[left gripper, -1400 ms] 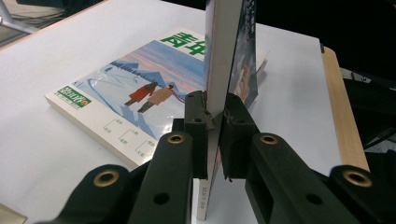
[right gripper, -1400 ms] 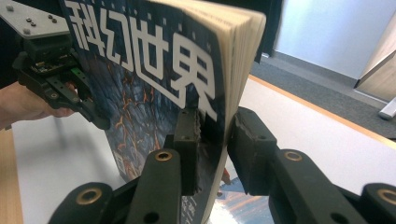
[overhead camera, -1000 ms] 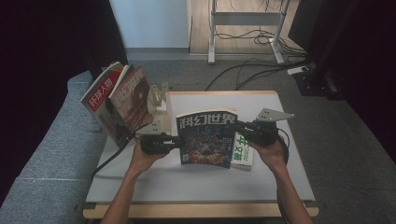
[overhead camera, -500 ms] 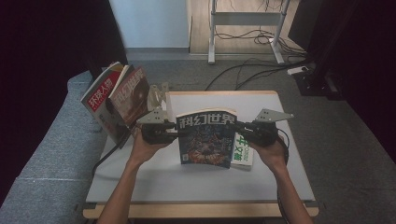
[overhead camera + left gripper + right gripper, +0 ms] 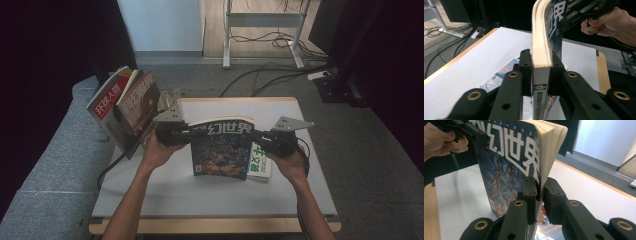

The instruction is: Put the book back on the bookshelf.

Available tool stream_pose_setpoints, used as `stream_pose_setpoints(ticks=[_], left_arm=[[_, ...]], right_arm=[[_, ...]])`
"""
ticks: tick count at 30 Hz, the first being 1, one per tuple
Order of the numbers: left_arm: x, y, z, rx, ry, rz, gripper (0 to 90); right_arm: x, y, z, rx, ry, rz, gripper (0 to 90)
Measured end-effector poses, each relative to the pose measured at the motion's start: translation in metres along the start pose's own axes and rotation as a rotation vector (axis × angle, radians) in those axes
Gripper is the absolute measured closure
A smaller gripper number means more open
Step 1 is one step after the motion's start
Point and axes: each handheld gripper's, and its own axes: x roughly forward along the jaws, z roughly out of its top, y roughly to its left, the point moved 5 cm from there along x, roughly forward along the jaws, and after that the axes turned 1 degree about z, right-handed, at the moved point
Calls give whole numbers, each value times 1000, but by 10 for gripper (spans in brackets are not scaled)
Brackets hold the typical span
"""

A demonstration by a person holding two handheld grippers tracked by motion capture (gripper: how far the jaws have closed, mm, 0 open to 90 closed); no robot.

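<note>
White bench (image 5: 210, 192) carried a green magazine (image 5: 260, 162) lying flat. Above it the blue sci-fi magazine (image 5: 221, 150) stood upright, left gripper (image 5: 186, 134) jaws clamped on its spine edge, right gripper (image 5: 256, 138) jaws clamped on its page edge.

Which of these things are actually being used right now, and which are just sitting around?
In use:
- blue magazine, held upright by both sides
- left hand-held gripper, clamped on its spine side
- right hand-held gripper, clamped on its page side

Lying about:
- green-lettered magazine, flat on the table
- two magazines leaning at the table's left
</note>
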Motion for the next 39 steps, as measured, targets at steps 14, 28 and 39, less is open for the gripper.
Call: stream_pose_setpoints(ticks=[14,28,39], left_arm=[[-6,-5,-1,14,26,-8,818],[-8,-4,0,2,60,-28,818],[-9,-4,2,-3,96,-17,819]], right_arm=[[-4,-15,-31,10,75,-97,624],[-26,-58,-108,141,221,-331,303],[-32,-74,-156,257,298,-416,124]])
